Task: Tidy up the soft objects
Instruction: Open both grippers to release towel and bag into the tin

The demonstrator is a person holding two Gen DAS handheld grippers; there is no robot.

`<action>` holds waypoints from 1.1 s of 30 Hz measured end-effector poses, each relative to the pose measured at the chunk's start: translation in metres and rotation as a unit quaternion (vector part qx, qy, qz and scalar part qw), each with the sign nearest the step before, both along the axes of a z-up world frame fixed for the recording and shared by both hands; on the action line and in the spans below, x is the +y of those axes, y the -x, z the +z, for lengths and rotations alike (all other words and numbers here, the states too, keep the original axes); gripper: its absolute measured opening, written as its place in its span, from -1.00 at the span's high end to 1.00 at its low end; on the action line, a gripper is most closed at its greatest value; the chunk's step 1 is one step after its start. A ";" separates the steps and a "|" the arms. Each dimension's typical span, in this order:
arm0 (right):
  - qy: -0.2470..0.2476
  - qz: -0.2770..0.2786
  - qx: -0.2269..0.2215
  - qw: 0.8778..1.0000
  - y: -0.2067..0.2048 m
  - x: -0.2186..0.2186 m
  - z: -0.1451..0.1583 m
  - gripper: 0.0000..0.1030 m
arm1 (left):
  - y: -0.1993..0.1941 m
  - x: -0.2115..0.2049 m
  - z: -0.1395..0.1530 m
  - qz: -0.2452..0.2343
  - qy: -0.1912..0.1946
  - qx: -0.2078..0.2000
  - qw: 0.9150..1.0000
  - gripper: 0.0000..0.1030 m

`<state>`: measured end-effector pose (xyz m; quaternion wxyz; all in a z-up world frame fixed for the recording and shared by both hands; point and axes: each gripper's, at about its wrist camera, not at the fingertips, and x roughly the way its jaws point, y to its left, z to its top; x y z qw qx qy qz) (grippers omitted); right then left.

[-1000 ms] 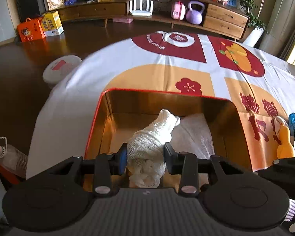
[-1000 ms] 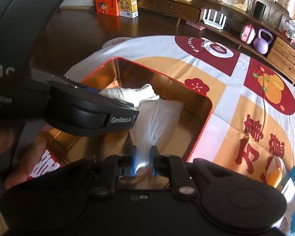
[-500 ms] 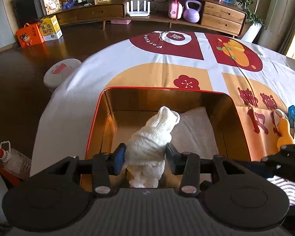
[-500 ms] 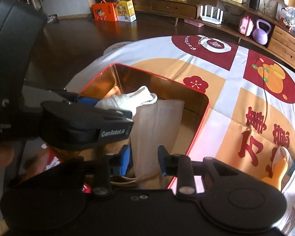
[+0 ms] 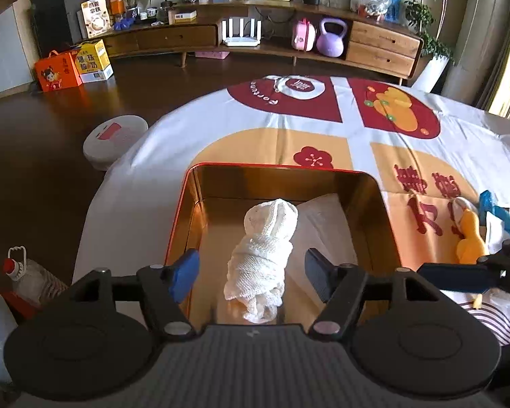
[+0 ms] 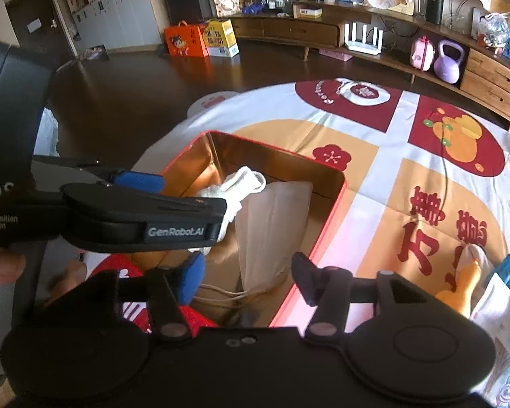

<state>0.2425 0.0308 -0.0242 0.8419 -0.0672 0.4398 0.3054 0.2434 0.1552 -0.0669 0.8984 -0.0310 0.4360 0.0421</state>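
Note:
A red-rimmed gold tin box (image 5: 275,167) (image 6: 336,204) sits on the patterned tablecloth. Inside it a rolled white knit cloth (image 5: 265,255) (image 6: 244,183) lies beside a pale drawstring pouch (image 5: 326,227) (image 6: 272,224). My left gripper (image 5: 251,273) hovers over the near end of the cloth with its jaws opening, the blue pads clear of the cloth on both sides. My right gripper (image 6: 246,277) hangs above the pouch's near end, jaws opening too, no pad touching the pouch. In the right wrist view the left gripper's body (image 6: 136,217) covers part of the white cloth.
To the right of the box lie an orange plush toy (image 5: 471,238) (image 6: 459,289), a blue item (image 5: 499,217) and a striped cloth (image 5: 493,319). Beyond the table's left edge are a white robot vacuum (image 5: 115,139) and a bottle (image 5: 27,275) on the floor.
Both grippers let go: the left one released the white cloth, the right one the pouch, and both objects now rest in the box. Both grippers rose and drew back.

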 end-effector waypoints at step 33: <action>-0.093 -0.048 -0.092 0.990 0.095 -0.131 0.054 -0.98 | 0.087 -0.083 0.048 -0.027 0.030 -0.093 0.995 -0.59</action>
